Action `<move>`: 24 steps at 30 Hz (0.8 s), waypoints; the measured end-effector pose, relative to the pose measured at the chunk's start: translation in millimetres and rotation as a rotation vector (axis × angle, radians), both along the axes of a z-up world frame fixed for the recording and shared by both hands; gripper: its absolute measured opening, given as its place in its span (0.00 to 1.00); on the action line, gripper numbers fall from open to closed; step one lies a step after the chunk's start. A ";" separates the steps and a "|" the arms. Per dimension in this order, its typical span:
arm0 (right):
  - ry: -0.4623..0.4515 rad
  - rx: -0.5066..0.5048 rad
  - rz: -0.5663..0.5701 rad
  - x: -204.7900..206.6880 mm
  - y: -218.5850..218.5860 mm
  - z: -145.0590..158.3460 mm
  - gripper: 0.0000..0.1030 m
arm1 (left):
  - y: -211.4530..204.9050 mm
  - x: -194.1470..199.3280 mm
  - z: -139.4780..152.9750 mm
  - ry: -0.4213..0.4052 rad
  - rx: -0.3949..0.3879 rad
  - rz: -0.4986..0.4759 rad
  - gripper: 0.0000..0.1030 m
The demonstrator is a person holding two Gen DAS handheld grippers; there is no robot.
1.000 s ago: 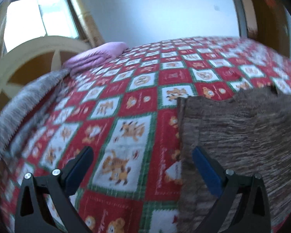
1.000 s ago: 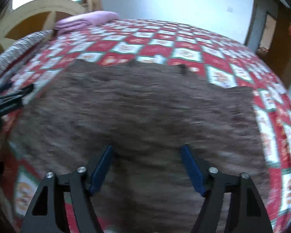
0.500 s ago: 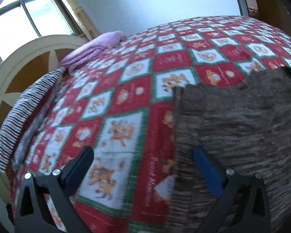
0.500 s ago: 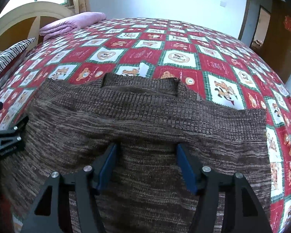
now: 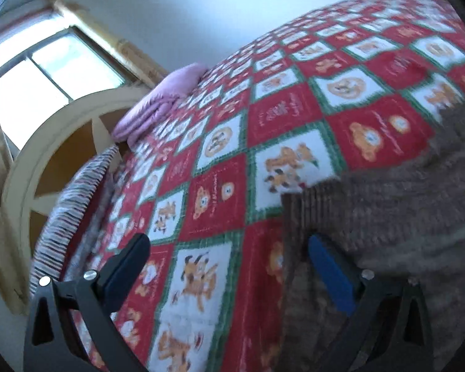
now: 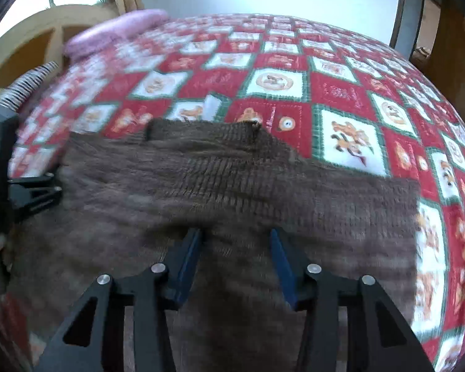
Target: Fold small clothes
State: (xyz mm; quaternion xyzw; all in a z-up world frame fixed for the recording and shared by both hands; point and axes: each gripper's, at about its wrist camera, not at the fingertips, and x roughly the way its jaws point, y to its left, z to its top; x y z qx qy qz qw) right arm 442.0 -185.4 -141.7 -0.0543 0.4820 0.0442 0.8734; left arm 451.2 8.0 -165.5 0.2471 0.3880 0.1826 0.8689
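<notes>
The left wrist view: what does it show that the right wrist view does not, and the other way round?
Only the left wrist view shows the rectangular window and the left tongs seen from behind, standing wide with the sweater's left edge between them.

Only the right wrist view shows the sweater's collar, its right edge, the wooden door, and the right tongs, closing over the knit.

Both show the brown knit sweater on the red patchwork quilt, the folded pink blanket, the striped cloth and the arched headboard.

A home bedroom: a quilted bed [image 5: 279, 117] with arched headboard [image 5: 62, 142] beneath a window [image 5: 46, 71].
</notes>
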 end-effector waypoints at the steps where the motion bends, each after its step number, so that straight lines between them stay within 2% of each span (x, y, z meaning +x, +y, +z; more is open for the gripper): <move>1: 0.001 -0.011 -0.011 7.4 1.7 -1.4 0.46 | 5.5 4.3 0.1 0.009 -0.039 0.017 1.00; 5: -0.011 -0.012 -0.054 19.4 2.8 -4.0 0.47 | 12.7 3.7 2.8 -0.002 -0.093 0.016 1.00; 9: -0.010 0.028 -0.014 -10.8 -7.2 4.8 0.49 | 33.0 -3.6 4.6 -0.018 -0.180 0.026 1.00; 11: -0.009 0.051 -0.015 -27.1 -20.8 3.7 0.61 | 48.0 -1.5 0.2 -0.001 -0.243 0.070 1.00; 14: -0.038 0.079 0.007 -52.3 -39.0 4.5 0.63 | 63.2 -1.4 2.1 -0.002 -0.351 0.097 1.00; 16: -0.037 0.060 -0.013 -67.4 -42.9 9.3 0.63 | 66.6 -3.2 1.3 0.018 -0.410 0.067 1.00; 18: -0.041 0.057 -0.004 -80.9 -39.7 10.3 0.63 | 67.7 -5.0 2.2 0.027 -0.438 0.040 1.00; 20: -0.041 -0.005 0.022 -93.0 -28.8 3.6 0.66 | 68.1 -7.3 3.8 0.031 -0.460 0.011 1.00; 21: -0.075 -0.049 0.024 -101.0 -22.8 3.4 0.67 | 68.2 -9.3 5.7 0.025 -0.473 -0.004 1.00; 24: -0.083 -0.084 -0.008 -111.0 -13.7 8.6 0.67 | 65.0 -13.5 14.2 -0.004 -0.530 -0.086 1.00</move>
